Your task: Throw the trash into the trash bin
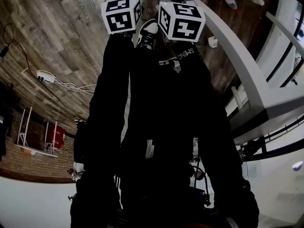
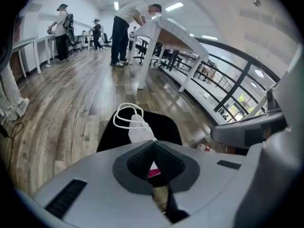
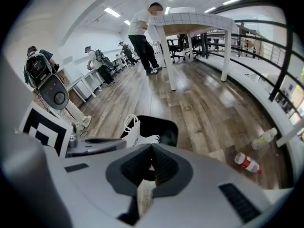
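Observation:
A white paper bag (image 2: 137,127) with cord handles hangs just over the open black trash bin (image 2: 164,125) on the wood floor. My left gripper (image 2: 153,144) is shut, and the bag's paper runs into its pinched jaws. My right gripper (image 3: 152,148) is shut too, with a printed strip of the bag's paper (image 3: 144,197) caught between its jaws. In the right gripper view the bag (image 3: 134,131) stands in front of the bin (image 3: 161,127), beside the left gripper (image 3: 90,144). In the head view only the two marker cubes (image 1: 121,13) (image 1: 183,20) show above dark sleeves; the jaws are hidden.
Two bottles (image 3: 247,163) (image 3: 264,137) lie on the floor to the right, near a railing. A white table (image 3: 190,20) stands farther off with a person bent over it. More people stand at desks at the back left. A power strip (image 1: 45,76) with cables lies on the floor.

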`<state>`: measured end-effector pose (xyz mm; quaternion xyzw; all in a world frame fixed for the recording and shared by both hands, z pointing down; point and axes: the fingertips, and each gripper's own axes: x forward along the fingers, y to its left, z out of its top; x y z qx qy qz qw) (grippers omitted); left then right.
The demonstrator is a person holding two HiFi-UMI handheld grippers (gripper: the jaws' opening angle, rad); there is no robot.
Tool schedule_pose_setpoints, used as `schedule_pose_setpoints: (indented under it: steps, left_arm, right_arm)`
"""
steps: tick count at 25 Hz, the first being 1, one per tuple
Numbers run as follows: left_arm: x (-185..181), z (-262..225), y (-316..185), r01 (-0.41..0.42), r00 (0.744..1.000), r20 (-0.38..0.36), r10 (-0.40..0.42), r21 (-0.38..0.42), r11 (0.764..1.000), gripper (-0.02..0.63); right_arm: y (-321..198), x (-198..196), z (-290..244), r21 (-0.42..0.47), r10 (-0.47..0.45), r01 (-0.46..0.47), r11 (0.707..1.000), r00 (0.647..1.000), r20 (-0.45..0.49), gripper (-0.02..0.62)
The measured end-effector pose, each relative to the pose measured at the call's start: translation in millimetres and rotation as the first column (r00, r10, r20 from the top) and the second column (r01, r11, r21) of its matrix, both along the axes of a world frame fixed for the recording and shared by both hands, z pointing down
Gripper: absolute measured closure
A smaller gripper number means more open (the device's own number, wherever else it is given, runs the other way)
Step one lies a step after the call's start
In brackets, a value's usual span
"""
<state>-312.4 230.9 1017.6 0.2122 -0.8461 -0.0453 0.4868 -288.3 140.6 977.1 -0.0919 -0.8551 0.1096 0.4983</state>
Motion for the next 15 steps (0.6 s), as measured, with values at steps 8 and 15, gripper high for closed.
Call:
schedule_pose_setpoints:
  steps: [8,15]
  left_arm:
    - [0,38,1,-0.003,0.999,-0.050,0.002,-0.017,1.000,0.601]
    - [7,21,0,0.023,0.998,-0.058,-0.024,-0.019,1.000,0.560]
  right_arm:
    - [-1,3,25,-0.009,0.009,-0.009,1.000,1.000,-0.011,0.580]
    - [-6,10,3,-0.007,0.006,-0.006,1.000,1.000,-0.002,0.580]
